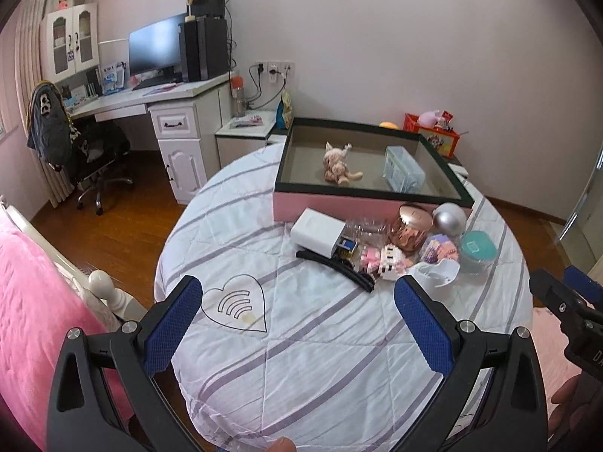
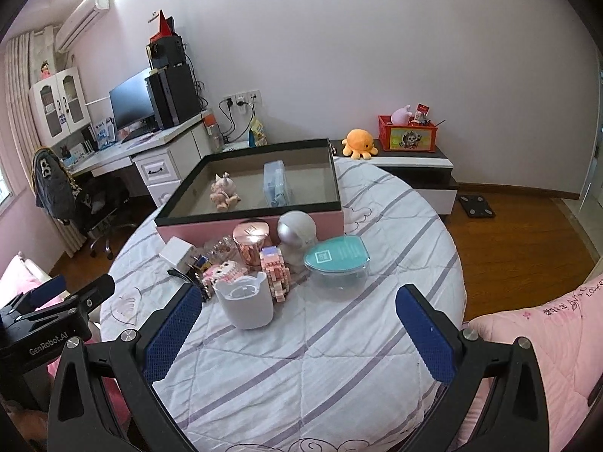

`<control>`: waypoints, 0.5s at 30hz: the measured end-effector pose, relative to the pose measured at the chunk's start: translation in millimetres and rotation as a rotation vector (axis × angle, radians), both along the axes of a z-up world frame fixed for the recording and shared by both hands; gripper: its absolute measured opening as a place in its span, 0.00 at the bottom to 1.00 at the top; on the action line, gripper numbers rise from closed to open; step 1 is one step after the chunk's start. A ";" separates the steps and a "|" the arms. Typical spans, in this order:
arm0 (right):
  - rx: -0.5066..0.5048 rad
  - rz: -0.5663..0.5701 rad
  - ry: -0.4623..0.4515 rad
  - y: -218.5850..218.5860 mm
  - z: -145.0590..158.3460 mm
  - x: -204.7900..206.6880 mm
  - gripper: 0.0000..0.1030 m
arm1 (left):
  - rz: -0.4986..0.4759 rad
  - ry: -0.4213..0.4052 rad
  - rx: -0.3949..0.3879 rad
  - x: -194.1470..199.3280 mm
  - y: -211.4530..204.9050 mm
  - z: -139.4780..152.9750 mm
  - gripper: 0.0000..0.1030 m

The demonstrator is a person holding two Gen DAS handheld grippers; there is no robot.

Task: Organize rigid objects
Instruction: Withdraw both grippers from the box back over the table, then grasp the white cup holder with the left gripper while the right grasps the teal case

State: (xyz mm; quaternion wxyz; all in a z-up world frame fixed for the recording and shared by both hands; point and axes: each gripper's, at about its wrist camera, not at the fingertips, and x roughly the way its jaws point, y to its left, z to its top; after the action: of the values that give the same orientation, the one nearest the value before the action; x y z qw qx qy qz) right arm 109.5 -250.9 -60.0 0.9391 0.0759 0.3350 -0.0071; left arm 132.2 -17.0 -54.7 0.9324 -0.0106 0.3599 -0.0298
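Note:
A pink box with a dark rim [image 1: 371, 201] [image 2: 248, 228] stands at the far side of a round table. It holds a plush pig [image 1: 339, 164] [image 2: 224, 190] and a clear plastic case [image 1: 403, 169] [image 2: 277, 182]. In front of it lie a white adapter [image 1: 318, 231] [image 2: 177, 250], a copper jar [image 1: 412, 228] [image 2: 250, 243], a silver ball [image 1: 450, 218] [image 2: 296, 229], a teal-lidded container [image 1: 476, 252] [image 2: 337, 260], pink block figures [image 2: 275, 269], a white cup [image 2: 247, 299] and a black strip [image 1: 339, 267]. My left gripper [image 1: 297, 312] and right gripper [image 2: 299, 320] are open, empty, short of the pile.
The table wears a white quilt with purple stripes [image 1: 301, 339] [image 2: 320, 358]. A pink bed [image 1: 34, 301] is at the left, a desk with a monitor [image 1: 154, 49] behind. A low cabinet [image 2: 414, 167] holds an orange plush and a red crate.

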 end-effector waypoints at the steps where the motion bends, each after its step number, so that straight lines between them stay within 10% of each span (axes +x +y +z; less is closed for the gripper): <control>1: 0.001 -0.005 0.010 -2.4 -3.4 2.3 1.00 | -0.001 0.006 0.002 1.7 -0.5 -2.6 1.00; 15: -0.009 -0.049 0.121 -35.6 -40.6 30.9 1.00 | -0.128 0.101 -0.008 17.2 -58.9 -43.0 1.00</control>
State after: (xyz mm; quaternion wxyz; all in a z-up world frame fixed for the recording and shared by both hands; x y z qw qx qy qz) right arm 140.4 -286.5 -100.7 0.9170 0.0794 0.3891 -0.0363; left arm 149.4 -75.9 -97.7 0.9093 0.0070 0.4063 -0.0903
